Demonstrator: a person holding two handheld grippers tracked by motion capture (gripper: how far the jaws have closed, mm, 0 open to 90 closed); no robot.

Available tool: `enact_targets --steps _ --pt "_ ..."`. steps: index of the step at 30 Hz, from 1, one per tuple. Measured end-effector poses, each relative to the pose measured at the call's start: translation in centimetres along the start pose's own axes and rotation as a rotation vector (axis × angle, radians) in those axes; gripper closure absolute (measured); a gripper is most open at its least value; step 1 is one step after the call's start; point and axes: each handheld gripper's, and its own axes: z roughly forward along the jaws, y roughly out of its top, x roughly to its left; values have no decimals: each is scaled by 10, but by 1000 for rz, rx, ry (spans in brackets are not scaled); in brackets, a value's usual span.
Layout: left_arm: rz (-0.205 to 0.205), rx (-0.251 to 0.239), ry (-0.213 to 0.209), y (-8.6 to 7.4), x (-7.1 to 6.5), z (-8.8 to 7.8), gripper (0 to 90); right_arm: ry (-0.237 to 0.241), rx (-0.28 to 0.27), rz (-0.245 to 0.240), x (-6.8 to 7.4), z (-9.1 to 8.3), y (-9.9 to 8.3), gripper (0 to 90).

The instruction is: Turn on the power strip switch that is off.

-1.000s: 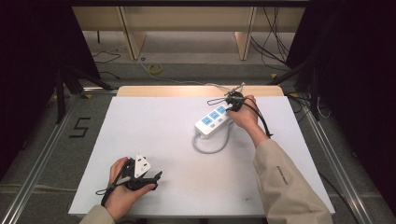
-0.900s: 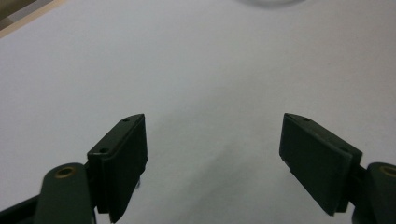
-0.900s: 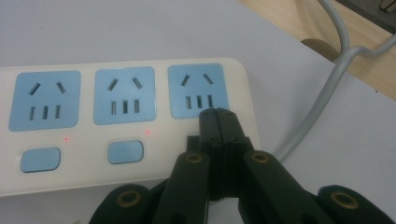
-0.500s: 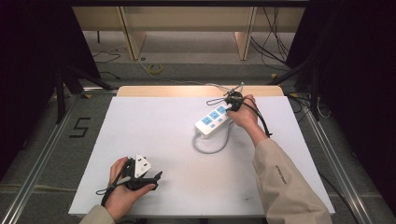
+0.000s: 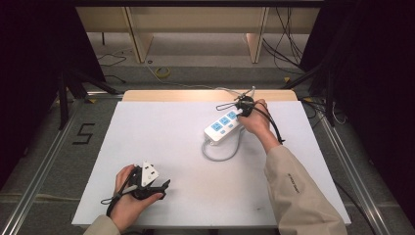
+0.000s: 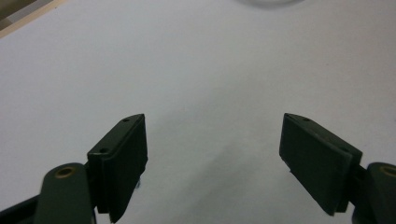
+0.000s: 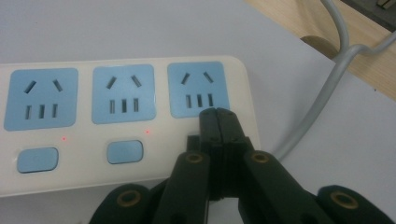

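At lower left of the high view, the left gripper is resting on the white table, its jaws standing wide apart over bare surface with nothing between them. At upper right of centre, the power strip is lying diagonally, its grey cord looping below. The right gripper, jaws pressed together and empty, is touching the strip's end beside the last blue socket.

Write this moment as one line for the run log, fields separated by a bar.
right gripper: shut, tips on power strip by third switch | left gripper: open, over bare table
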Motion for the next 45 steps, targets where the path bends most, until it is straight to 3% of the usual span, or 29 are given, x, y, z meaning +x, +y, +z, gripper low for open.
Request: enact_targets --steps 45 --pt "3 -4 1 0 0 0 235 -32 25 -17 5 2 4 900"
